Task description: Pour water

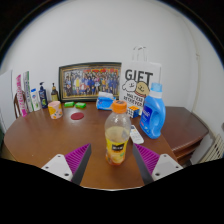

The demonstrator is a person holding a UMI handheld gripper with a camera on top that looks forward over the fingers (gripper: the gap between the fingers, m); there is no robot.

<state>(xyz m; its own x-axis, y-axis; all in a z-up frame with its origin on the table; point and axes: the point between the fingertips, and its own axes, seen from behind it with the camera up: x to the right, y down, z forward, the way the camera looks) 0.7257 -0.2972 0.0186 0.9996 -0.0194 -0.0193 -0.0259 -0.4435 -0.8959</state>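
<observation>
A small bottle (pixel 118 134) with an orange cap and yellow drink stands upright on the brown wooden table (pixel 60 138). It sits between my two fingers, near their tips, with a gap at each side. My gripper (pixel 113 160) is open; its purple pads (pixel 77 158) flank the bottle. I see no cup or glass beside the bottle.
Behind the bottle stand a blue detergent jug (pixel 152 112), a white gift bag (pixel 139 88), a framed group photo (pixel 89 81), a blue box (pixel 105 100), small tubs (pixel 78 108), an orange jar (pixel 55 110) and several bottles (pixel 35 98) at the left. The table's right edge drops off near the jug.
</observation>
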